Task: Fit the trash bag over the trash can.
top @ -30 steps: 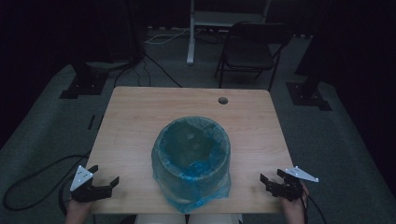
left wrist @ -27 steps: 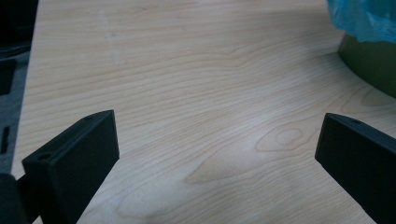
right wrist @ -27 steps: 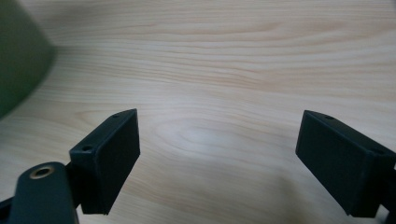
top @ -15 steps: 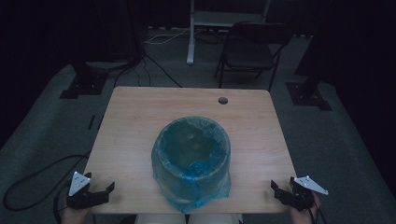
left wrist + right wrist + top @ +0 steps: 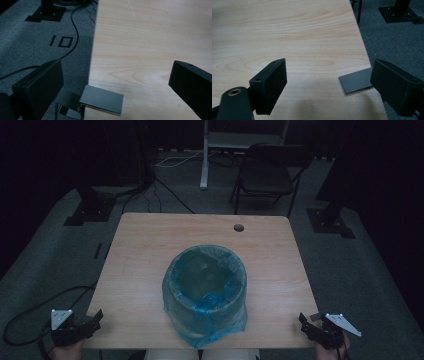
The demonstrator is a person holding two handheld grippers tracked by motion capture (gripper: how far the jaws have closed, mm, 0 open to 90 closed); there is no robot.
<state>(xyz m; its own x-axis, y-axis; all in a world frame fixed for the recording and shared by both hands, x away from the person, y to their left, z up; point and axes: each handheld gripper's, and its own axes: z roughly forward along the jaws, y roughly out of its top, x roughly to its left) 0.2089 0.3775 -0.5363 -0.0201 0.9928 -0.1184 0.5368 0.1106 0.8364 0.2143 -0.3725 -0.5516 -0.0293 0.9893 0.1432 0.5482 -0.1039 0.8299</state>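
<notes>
- Both claws are pulling back toward the person's side of the table: compared with a second ago, the left claw (image 5: 95, 317) and the right claw (image 5: 302, 320) are sitting lower and farther out, now at the near corners rather than over the tabletop.
- The left claw is standing wide open and holding nothing; in the left gripper view its jaws are straddling the table's (image 5: 150, 37) left edge, with carpet (image 5: 30, 30) under one jaw and wood under the other, and a small grey plate (image 5: 102, 98) lying just ahead between them.
- The right claw is also gaping wide and empty, straddling the right edge, with a similar dark plate (image 5: 355, 80) just ahead of it.
- The bin (image 5: 205, 292), lined with a blue bag (image 5: 217, 302), is standing upright in the middle of the table, well apart from both claws, ahead and inward of each.
- Judging from this, the bag looks fitted over the rim and the hands are backing off, so the lining work is probably finished or pausing.
</notes>
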